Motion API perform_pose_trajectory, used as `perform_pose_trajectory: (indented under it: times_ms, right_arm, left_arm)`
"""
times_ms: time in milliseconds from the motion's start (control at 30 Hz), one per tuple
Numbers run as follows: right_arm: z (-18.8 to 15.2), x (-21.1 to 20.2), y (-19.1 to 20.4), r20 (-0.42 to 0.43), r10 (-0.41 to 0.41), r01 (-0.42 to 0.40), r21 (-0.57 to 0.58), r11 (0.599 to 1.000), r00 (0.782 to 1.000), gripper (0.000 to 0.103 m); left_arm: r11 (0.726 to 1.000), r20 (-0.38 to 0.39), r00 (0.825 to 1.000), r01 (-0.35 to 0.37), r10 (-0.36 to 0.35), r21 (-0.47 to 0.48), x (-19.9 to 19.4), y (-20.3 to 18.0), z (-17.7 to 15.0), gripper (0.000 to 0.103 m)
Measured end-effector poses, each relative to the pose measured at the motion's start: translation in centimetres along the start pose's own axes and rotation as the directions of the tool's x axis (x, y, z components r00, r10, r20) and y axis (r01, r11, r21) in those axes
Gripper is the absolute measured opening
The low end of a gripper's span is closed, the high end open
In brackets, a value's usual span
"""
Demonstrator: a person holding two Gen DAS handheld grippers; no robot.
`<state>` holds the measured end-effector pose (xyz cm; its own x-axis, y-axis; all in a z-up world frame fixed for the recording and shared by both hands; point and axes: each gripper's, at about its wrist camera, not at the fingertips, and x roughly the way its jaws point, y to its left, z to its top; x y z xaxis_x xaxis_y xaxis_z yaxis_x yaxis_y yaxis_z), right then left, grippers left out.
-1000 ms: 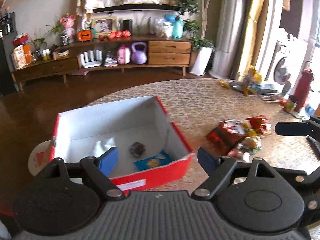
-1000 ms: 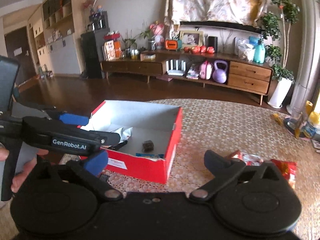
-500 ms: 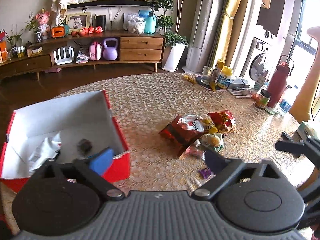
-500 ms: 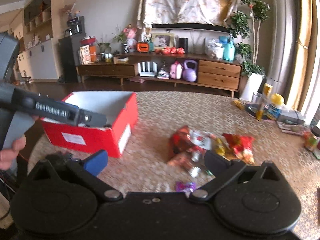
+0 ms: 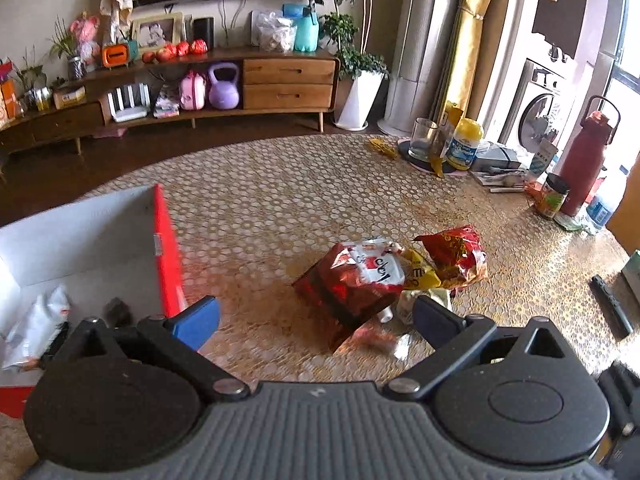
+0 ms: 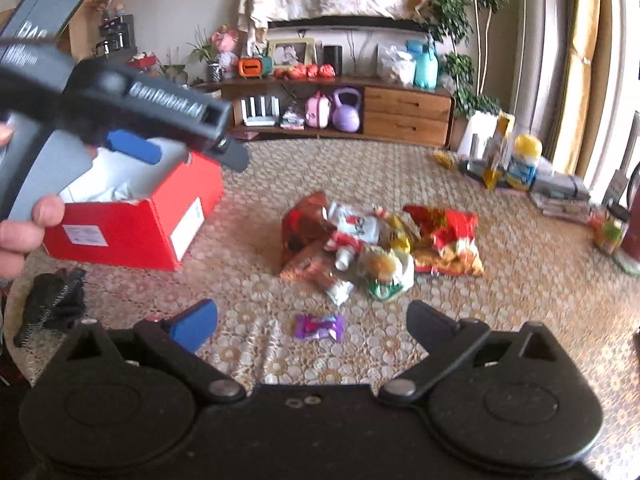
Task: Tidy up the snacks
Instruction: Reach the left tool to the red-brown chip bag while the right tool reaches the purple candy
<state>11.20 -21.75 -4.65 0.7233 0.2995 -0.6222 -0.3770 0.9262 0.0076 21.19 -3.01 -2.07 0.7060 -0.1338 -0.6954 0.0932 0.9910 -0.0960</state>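
Note:
A red box (image 5: 168, 248) with white inside stands at the left and holds a white wrapper (image 5: 36, 328) and a small dark piece (image 5: 116, 310). My left gripper (image 5: 316, 318) is open wide, just short of a dark red snack bag (image 5: 348, 284); beside that bag lie a yellow packet (image 5: 416, 276) and a red-orange bag (image 5: 456, 252). My right gripper (image 6: 312, 320) is open above a purple candy (image 6: 319, 327), which lies on the table in front of the snack pile (image 6: 360, 236). In the right wrist view the left gripper (image 6: 184, 152) hovers over the red box (image 6: 132, 236).
A glass (image 5: 424, 144), a yellow-lidded jar (image 5: 464, 148), a red bottle (image 5: 584, 160) and a small jar (image 5: 554, 200) crowd the far right of the round table. A black remote (image 5: 612, 308) lies at the right edge. A black cloth (image 6: 52, 300) sits near the box.
Both views have swung right, from the red box to the snack pile. The left jaws have widened. The right gripper has come down closer to the purple candy.

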Motion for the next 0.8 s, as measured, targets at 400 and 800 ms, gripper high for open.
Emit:
perform_pose_trajectory:
  times_ms: [400, 800]
  right_arm:
    - [-0.9, 5.5, -0.9, -0.071, 0.021, -0.019, 0.025, 0.999, 0.997, 0.083]
    - [-1.7, 9.8, -0.7, -0.134, 0.024, -0.021, 0.025, 0.999, 0.991, 0.064]
  left_arm:
    - [0.999, -0.11, 0.993, -0.048, 0.045, -0.02, 8.2, -1.6, 2.0, 0.103]
    - [0.997, -0.193, 0.98, -0.055, 0.042, -0.062, 13.8, -1.2, 2.5, 0.102]
